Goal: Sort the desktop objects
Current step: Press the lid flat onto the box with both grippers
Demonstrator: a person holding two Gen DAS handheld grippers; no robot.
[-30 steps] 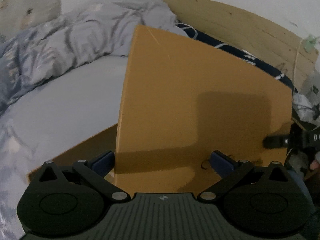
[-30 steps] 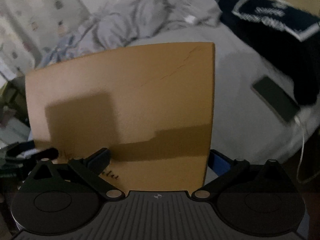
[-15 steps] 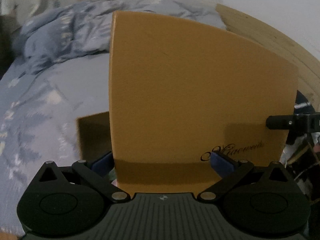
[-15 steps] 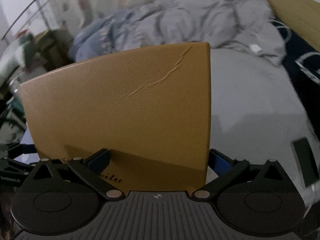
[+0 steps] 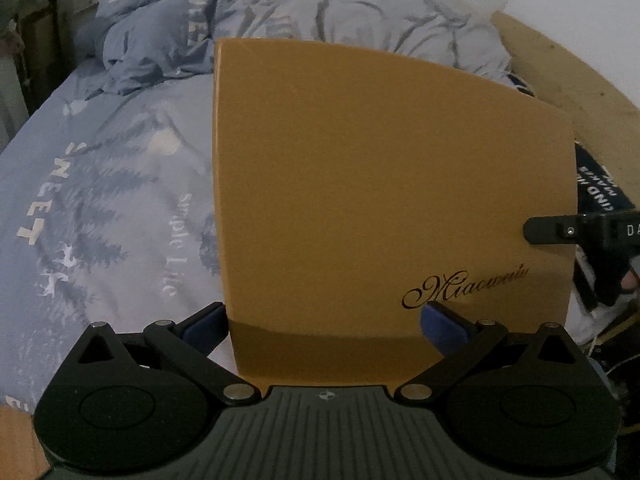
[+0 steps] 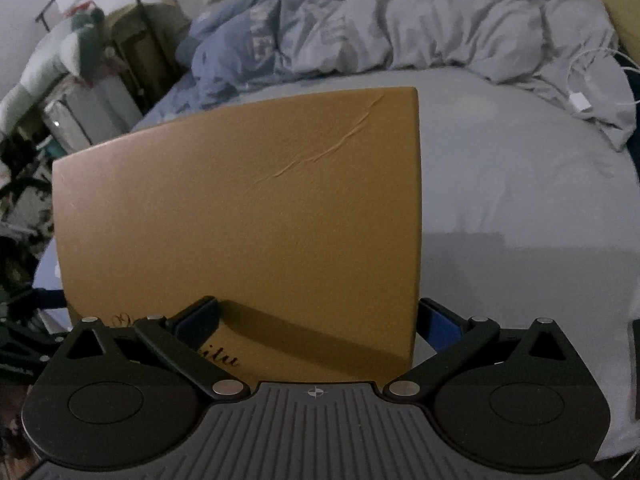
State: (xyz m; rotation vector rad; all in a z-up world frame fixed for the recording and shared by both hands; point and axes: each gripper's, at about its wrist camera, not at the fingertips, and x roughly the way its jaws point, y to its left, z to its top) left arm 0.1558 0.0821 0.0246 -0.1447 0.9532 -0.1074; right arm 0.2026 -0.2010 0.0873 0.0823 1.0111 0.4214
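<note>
A flat tan-brown pad (image 5: 384, 200) with black script lettering fills the middle of both views and is held up above a bed. My left gripper (image 5: 324, 320) is shut on the pad's near edge, one blue pad under it and one over it. My right gripper (image 6: 320, 320) is shut on the same pad (image 6: 248, 216) from the other side; its finger (image 5: 560, 231) shows at the pad's right edge in the left wrist view. A crease runs across the pad's upper right in the right wrist view.
A bed with a blue-grey printed sheet (image 5: 100, 208) and a crumpled duvet (image 6: 400, 20) lies below and behind the pad. A wooden headboard (image 5: 568, 80) stands at the right. A white charger and cable (image 6: 580, 100) lie on the bed. Cluttered furniture (image 6: 80, 80) stands at the left.
Both grippers have lifted the pad and swung it to face more of the duvet end of the bed. The lettering has come into view. Both grips are unchanged.
</note>
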